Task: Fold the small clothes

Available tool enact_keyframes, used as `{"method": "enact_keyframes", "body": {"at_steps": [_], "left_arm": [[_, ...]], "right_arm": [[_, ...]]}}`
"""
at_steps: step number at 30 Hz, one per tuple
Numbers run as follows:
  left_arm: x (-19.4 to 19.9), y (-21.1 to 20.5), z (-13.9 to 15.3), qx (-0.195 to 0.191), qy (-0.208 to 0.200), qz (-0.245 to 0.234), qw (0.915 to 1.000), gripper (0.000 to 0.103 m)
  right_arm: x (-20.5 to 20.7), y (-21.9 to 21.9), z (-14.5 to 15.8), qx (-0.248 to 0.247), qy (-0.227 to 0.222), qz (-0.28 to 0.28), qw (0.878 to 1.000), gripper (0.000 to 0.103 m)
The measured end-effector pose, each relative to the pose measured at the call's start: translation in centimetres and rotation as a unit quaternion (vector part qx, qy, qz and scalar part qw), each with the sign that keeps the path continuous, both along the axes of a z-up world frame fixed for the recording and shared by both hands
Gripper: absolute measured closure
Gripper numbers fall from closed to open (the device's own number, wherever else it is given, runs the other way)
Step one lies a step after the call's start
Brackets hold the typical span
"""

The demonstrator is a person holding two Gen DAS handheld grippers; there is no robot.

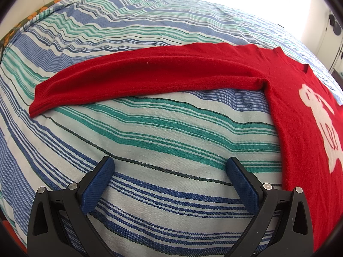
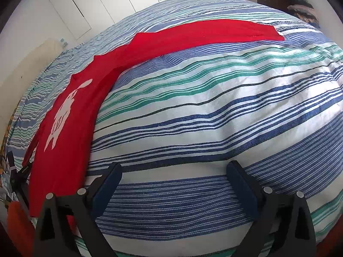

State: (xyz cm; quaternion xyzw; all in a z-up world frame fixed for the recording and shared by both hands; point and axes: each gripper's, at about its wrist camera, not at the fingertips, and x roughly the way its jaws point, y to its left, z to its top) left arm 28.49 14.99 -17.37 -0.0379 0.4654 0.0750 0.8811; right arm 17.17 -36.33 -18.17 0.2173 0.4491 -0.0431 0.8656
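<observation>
On the left wrist view, my left claw (image 1: 170,167) hangs spread and empty above the striped bedspread (image 1: 150,132); the red sweater (image 1: 300,107) lies flat on the right, its sleeve (image 1: 139,75) stretched left.

On the right wrist view, my right claw (image 2: 173,171) is spread too, the sweater on the left. Nothing looks folded yet; I'd take a sleeve cuff next.

Red sweater (image 1: 300,115) body cut off at right edge.

A sweater (image 1: 300,128) lies flat on the bed (image 1: 150,139) (sleeves (image 1: 139,77) spread sideways), between the left tool (image 1: 170,167) and right tool (image 2: 173,171).
</observation>
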Motion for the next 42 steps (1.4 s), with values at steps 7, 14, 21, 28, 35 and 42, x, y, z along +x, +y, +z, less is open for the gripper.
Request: {"method": "enact_keyframes", "body": {"at_steps": [7, 14, 21, 28, 35, 42], "left_arm": [[0.0, 0.0, 0.0, 0.0, 0.0, 0.0, 1.0, 0.0], [0.0, 0.0, 0.0, 0.0, 0.0, 0.0, 1.0, 0.0], [0.0, 0.0, 0.0, 0.0, 0.0, 0.0, 1.0, 0.0], [0.0, 0.0, 0.0, 0.0, 0.0, 0.0, 1.0, 0.0], [0.0, 0.0, 0.0, 0.0, 0.0, 0.0, 1.0, 0.0], [0.0, 0.0, 0.0, 0.0, 0.0, 0.0, 1.0, 0.0]], "right_arm": [[-0.2, -0.2, 0.1, 0.007, -0.003, -0.002, 1.0, 0.006], [-0.3, -0.2, 0.2, 0.008, -0.002, -0.003, 1.0, 0.006], [-0.2, -0.1, 0.1, 0.004, -0.001, -0.002, 1.0, 0.006], [0.0, -0.1, 0.1, 0.007, -0.002, -0.003, 1.0, 0.006], [-0.7, -4.7, 2.6, 0.147, -0.047, -0.055, 0.987, 0.006], [3.7, -17.2, 5.1, 0.241, -0.113, -0.169, 0.949, 0.011]]}}
